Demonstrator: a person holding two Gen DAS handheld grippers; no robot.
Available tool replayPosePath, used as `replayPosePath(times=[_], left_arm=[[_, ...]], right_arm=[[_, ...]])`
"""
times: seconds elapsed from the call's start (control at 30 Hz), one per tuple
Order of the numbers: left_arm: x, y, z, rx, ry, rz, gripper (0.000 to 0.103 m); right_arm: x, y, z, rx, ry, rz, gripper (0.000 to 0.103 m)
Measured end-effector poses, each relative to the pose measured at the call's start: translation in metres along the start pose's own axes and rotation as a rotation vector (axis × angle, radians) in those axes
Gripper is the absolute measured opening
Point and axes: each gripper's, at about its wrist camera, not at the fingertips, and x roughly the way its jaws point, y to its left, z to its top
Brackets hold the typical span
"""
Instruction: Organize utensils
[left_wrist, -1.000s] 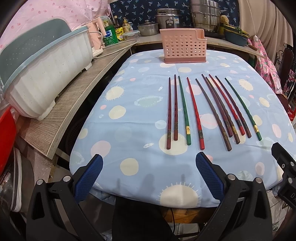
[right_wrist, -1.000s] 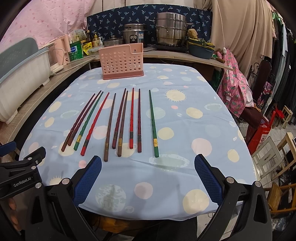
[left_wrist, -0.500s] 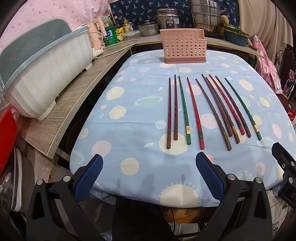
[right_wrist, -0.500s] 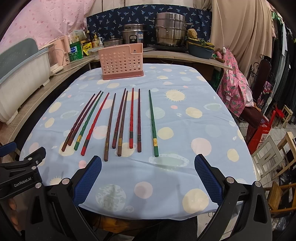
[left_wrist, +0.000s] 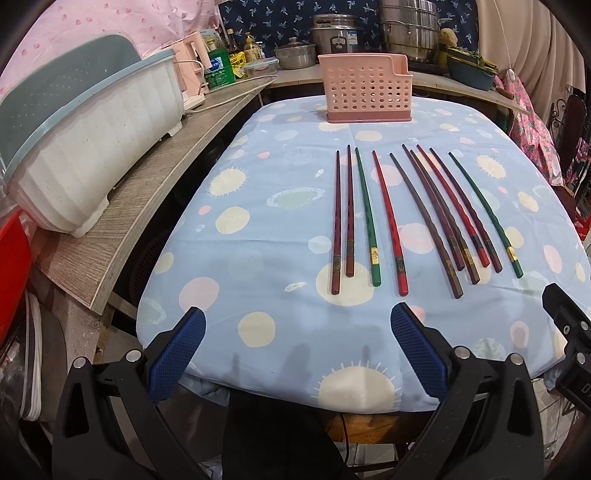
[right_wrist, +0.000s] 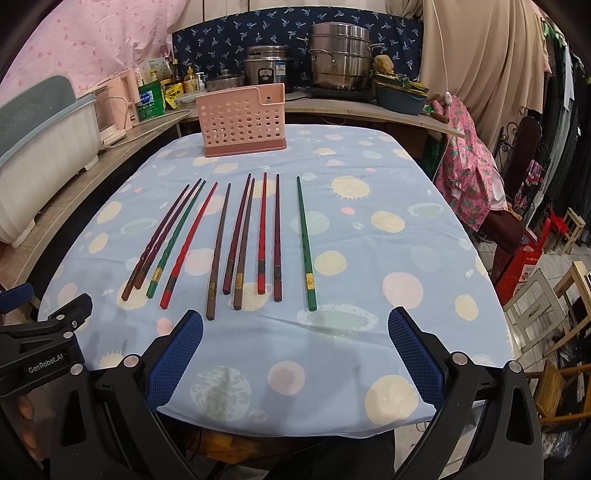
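Several chopsticks (left_wrist: 395, 218) (right_wrist: 240, 240) in red, green, brown and dark maroon lie side by side on a table under a blue spotted cloth (left_wrist: 258, 229) (right_wrist: 388, 258). A pink perforated utensil holder (left_wrist: 365, 88) (right_wrist: 242, 120) stands upright at the far end. My left gripper (left_wrist: 297, 325) hangs open over the near edge, left of the row. Over the same edge my right gripper (right_wrist: 295, 326) is open too, just short of the chopstick handles. Nothing sits between either pair of fingers. A green chopstick (right_wrist: 306, 243) lies apart at the right end.
A white and teal dish rack (left_wrist: 85, 136) sits on a wooden counter (left_wrist: 140, 206) to the left. Pots (right_wrist: 340, 62), bottles and a blue basin (right_wrist: 400, 99) line the back counter. Chairs and stools (right_wrist: 535, 306) stand to the right. The other gripper shows at each view's edge (left_wrist: 569, 332) (right_wrist: 44, 343).
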Motion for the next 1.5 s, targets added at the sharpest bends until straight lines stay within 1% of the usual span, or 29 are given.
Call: replayPosePath(times=[0.2, 0.3, 0.37, 0.43, 0.53, 0.6, 0.67, 0.7, 0.77, 0.9, 0.97, 1.1, 1.17, 1.3, 1.4, 1.43, 1.47, 1.5], left_arm=[[0.016, 0.011, 0.005, -0.045, 0.024, -0.043, 0.096], [0.028, 0.019, 0.011, -0.074, 0.024, -0.045, 0.096], [0.035, 0.023, 0.016, -0.088, 0.017, -0.045, 0.096], [0.043, 0.025, 0.021, -0.093, 0.011, -0.047, 0.096], [0.06, 0.025, 0.028, -0.095, 0.023, -0.058, 0.095], [0.068, 0.024, 0.031, -0.095, 0.033, -0.069, 0.093], [0.078, 0.023, 0.033, -0.1, 0.048, -0.083, 0.09], [0.082, 0.022, 0.034, -0.101, 0.054, -0.089, 0.088], [0.091, 0.021, 0.034, -0.1, 0.071, -0.089, 0.085], [0.102, 0.016, 0.034, -0.086, 0.092, -0.091, 0.083], [0.105, 0.014, 0.033, -0.077, 0.099, -0.09, 0.082], [0.109, 0.016, 0.034, -0.089, 0.106, -0.085, 0.081], [0.113, 0.017, 0.034, -0.095, 0.124, -0.085, 0.073], [0.111, 0.021, 0.029, -0.111, 0.122, -0.097, 0.072], [0.108, 0.02, 0.027, -0.106, 0.114, -0.108, 0.064], [0.107, 0.019, 0.027, -0.102, 0.112, -0.114, 0.059], [0.106, 0.018, 0.027, -0.097, 0.11, -0.117, 0.051], [0.105, 0.016, 0.028, -0.089, 0.107, -0.125, 0.045]], right_arm=[[0.013, -0.012, 0.001, 0.024, 0.006, -0.004, 0.096], [0.022, -0.021, 0.007, 0.047, -0.003, -0.004, 0.096], [0.029, -0.025, 0.012, 0.049, -0.011, -0.021, 0.096], [0.037, -0.029, 0.018, 0.057, -0.013, -0.024, 0.096], [0.051, -0.034, 0.026, 0.067, -0.009, -0.017, 0.095], [0.061, -0.036, 0.031, 0.068, -0.002, -0.015, 0.092], [0.073, -0.037, 0.035, 0.075, 0.02, -0.004, 0.082], [0.078, -0.037, 0.036, 0.078, 0.028, 0.002, 0.08], [0.086, -0.037, 0.037, 0.078, 0.042, 0.002, 0.071], [0.099, -0.036, 0.038, 0.071, 0.068, 0.009, 0.062], [0.104, -0.036, 0.038, 0.069, 0.079, 0.012, 0.056], [0.111, -0.036, 0.037, 0.073, 0.1, 0.027, 0.049], [0.113, -0.035, 0.036, 0.074, 0.112, 0.037, 0.043], [0.118, -0.033, 0.03, 0.069, 0.131, 0.052, 0.036], [0.117, -0.031, 0.027, 0.049, 0.115, 0.042, 0.035], [0.117, -0.03, 0.027, 0.037, 0.111, 0.035, 0.033], [0.117, -0.029, 0.027, 0.03, 0.11, 0.03, 0.032], [0.116, -0.03, 0.027, 0.027, 0.11, 0.031, 0.028]])
